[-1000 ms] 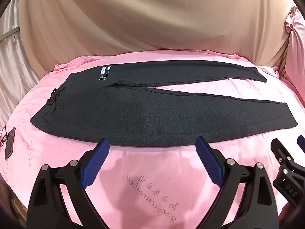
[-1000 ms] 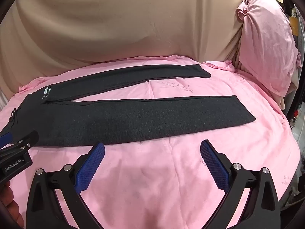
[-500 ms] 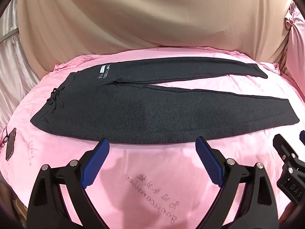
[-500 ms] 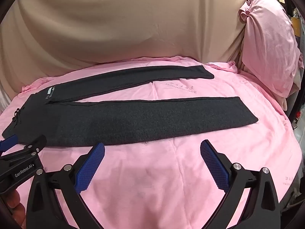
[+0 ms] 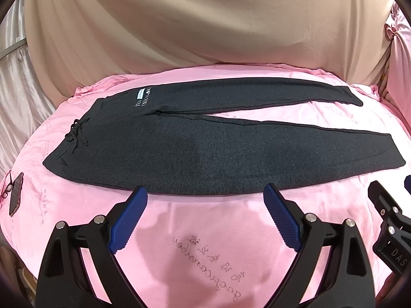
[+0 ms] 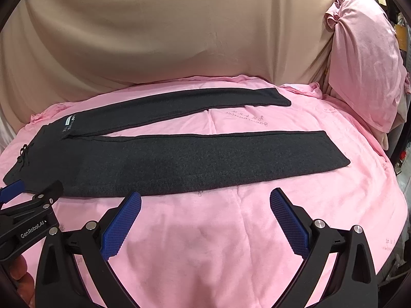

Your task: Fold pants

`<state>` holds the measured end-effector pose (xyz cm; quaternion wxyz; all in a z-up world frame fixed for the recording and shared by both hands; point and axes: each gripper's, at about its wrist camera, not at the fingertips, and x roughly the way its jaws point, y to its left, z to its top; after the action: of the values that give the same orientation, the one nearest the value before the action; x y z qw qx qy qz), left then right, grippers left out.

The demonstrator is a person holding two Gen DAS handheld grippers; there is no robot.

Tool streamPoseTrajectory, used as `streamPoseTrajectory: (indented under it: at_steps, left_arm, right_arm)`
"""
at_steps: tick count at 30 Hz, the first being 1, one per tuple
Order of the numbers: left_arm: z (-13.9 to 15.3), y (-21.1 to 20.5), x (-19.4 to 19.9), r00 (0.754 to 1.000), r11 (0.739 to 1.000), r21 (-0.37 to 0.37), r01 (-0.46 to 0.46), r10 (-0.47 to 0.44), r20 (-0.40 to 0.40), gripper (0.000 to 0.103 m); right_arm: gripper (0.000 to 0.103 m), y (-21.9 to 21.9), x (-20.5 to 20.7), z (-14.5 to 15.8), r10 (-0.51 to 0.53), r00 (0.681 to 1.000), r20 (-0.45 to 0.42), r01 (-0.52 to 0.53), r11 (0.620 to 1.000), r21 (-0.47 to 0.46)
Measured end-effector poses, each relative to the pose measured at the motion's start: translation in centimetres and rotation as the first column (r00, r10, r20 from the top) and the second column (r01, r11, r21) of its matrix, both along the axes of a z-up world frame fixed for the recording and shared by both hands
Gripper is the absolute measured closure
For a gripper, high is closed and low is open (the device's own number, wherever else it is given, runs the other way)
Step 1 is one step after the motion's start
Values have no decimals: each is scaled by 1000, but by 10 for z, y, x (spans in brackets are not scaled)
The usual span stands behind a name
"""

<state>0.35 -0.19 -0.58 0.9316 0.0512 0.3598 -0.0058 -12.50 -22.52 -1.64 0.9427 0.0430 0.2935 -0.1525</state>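
A: Left gripper (image 5: 205, 200) first. Jaws?

B: Spread wide, gripping nothing. The blue ribbed pads (image 5: 127, 224) are hovering over bare pink bedsheet (image 5: 200, 233), tips just short of the near edge of the dark grey sweatpants (image 5: 195, 154). No contact.

A: Right gripper (image 6: 205, 202)?

B: Same deal, splayed wide and empty, sitting over sheet just in front of the near leg (image 6: 205, 164). It's also showing at the right edge of the left view as a black bracket.

A: And the left one in the right view?

B: Showing at the left edge (image 6: 28, 197), near the waistband corner. There's a bit of a hand (image 6: 20, 272) under it.

A: Where are the pants lying?

B: Flat on the bed, unfolded, waistband to the left, both legs running right. The legs are splitting apart in a narrow V, far leg (image 6: 192, 102) angling toward the beige drape (image 6: 179, 25), pink sheet showing between them. Drawstring (image 5: 77, 136) is tied at the waist, white lettering with a small label (image 5: 143, 97) near the far hip.

A: Anything else?

B: Pink pillow (image 6: 364, 59) propped up at the right. Dark flat item at the sheet's left edge, probably a phone (image 5: 16, 195), and something thin beside it that I can't make out.
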Motion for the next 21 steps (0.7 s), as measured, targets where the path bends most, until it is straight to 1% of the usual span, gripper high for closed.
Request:
streamPoseTrajectory:
  at_steps: [21]
  left_arm:
    - [0, 1, -1, 1000, 1000, 7, -8, 8, 1, 13]
  right_arm:
    - [5, 0, 1, -1, 5, 1000, 0, -5, 1000, -4]
